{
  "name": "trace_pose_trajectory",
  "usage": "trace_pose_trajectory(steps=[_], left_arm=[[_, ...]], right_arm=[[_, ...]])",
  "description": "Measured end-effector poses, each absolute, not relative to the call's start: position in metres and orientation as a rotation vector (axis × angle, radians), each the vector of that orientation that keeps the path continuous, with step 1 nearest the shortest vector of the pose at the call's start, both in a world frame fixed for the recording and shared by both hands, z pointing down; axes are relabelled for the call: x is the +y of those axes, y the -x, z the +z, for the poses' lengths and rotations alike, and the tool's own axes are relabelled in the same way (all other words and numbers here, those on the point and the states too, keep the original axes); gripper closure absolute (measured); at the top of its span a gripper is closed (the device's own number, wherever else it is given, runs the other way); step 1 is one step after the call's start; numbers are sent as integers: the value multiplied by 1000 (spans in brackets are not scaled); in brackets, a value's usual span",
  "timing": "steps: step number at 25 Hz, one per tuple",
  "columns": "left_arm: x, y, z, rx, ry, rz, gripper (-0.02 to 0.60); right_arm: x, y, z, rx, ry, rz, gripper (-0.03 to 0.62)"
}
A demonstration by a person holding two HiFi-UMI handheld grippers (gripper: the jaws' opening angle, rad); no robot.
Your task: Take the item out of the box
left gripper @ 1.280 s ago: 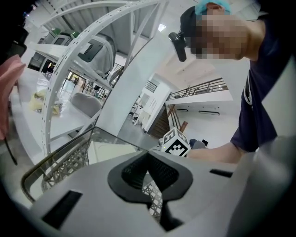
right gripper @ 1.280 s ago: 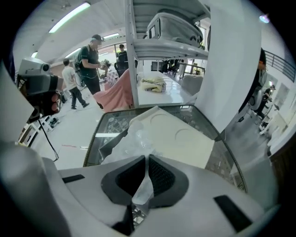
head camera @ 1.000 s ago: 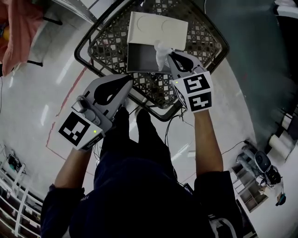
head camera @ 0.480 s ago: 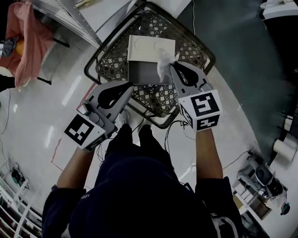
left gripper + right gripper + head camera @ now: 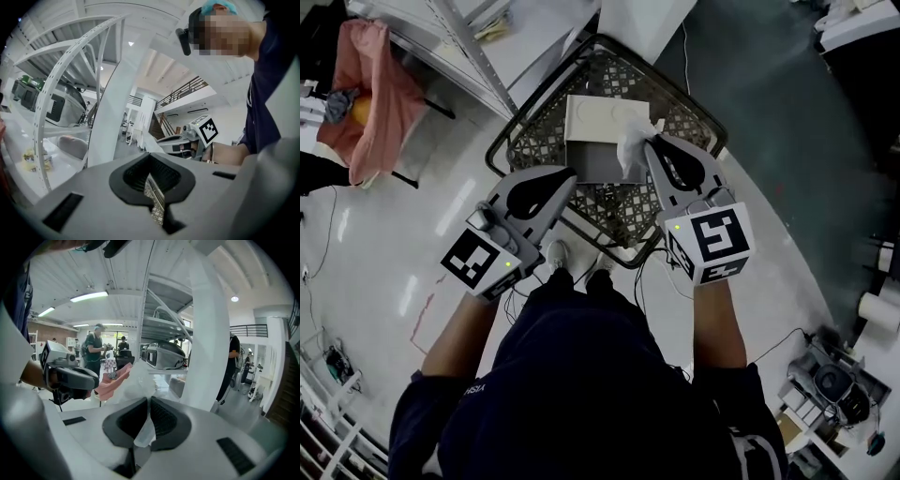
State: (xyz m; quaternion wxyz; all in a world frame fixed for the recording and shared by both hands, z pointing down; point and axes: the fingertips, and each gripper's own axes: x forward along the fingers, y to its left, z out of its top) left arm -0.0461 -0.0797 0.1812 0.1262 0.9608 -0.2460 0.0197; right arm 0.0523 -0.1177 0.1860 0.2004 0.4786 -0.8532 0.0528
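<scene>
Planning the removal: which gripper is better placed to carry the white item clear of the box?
Right: the right gripper has jaws shut on the white item; the left gripper holds nothing.

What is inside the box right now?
The box shows a bare grey inside where visible. Its right edge is covered by the white item, shut in the right hand-held gripper, so anything beneath there cannot be seen.
</scene>
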Motion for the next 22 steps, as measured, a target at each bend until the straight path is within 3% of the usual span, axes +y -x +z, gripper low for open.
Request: trace_pose_trajectory(steps=[22], left_arm=[[-45,38,155,-712,-2854,57,574]], right_arm=[[-66,-47,125,-2530,-1431,32,556]])
